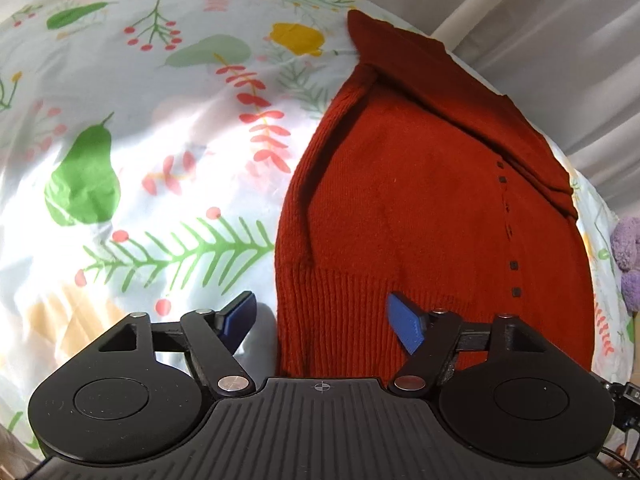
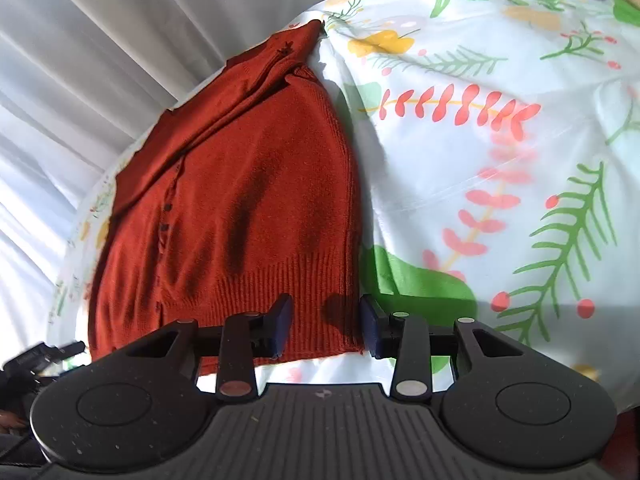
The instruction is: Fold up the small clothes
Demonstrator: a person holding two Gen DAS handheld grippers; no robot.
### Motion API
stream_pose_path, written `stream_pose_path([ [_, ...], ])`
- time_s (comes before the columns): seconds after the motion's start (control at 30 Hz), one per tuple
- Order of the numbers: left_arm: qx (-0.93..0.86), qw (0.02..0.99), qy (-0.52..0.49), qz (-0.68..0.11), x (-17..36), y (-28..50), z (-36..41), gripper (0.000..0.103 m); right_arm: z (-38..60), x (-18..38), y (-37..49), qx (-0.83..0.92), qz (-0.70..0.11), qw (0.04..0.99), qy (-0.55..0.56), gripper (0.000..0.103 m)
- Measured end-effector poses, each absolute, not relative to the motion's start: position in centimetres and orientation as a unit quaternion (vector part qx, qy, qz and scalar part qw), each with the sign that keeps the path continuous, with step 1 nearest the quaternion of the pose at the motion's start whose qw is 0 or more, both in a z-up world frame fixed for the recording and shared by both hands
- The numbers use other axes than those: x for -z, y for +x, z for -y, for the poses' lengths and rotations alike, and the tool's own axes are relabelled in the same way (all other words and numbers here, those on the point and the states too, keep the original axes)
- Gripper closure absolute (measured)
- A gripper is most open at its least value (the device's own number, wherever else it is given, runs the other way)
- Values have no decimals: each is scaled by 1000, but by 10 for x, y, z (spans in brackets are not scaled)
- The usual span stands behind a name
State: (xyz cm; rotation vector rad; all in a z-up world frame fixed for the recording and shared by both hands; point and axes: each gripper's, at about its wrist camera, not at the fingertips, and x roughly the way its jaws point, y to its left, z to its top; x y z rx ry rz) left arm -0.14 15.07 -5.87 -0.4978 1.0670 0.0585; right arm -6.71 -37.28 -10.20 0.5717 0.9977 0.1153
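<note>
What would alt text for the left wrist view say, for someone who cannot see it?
A rust-red knitted cardigan lies partly folded on a floral bedsheet, small dark buttons running down its front. The left gripper hovers open at its ribbed hem, blue fingers straddling the hem's left corner.

Open bedspread on one side, sweater and curtain on the other.

The floral bedspread (image 1: 132,128) lies bare and flat beside the red sweater (image 1: 420,200), so a gripper can pass freely there. The sweater reaches the bed's far edge, close to the white curtain (image 2: 100,40). A purple plush toy (image 1: 628,256) sits near the bedspread's rim, apart from the sweater.
</note>
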Motion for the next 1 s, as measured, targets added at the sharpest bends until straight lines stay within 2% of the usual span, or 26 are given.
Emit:
stream_pose_path([
  [0.03,-27,826,-247,-506,61,-2,-153,40,374,103,-66,-59,-471,835,279,68],
  [0.17,-17,813,-276,-512,64,-6,-158,52,375,109,-64,-68,-479,823,297,81],
  [0.2,-13,810,-281,-514,64,-7,-158,54,376,110,-64,-70,-480,822,299,82],
  [0.3,-7,808,-273,-522,66,-7,-156,66,382,114,-65,-77,-483,809,326,86],
  [0.4,-8,805,-272,-527,67,-6,-159,73,390,119,-66,-77,-486,792,362,88],
  [0.5,-10,799,-278,-534,70,-5,-162,92,396,127,-66,-76,-486,776,396,92],
  [0.57,-11,798,-282,-532,70,-6,-162,93,398,130,-66,-72,-486,773,401,98],
  [0.73,-1,807,-313,-501,55,-9,-162,95,402,127,-68,-88,-468,771,423,98],
  [1.0,35,835,-386,-391,4,18,-170,95,406,102,-46,-148,-404,782,450,98],
])
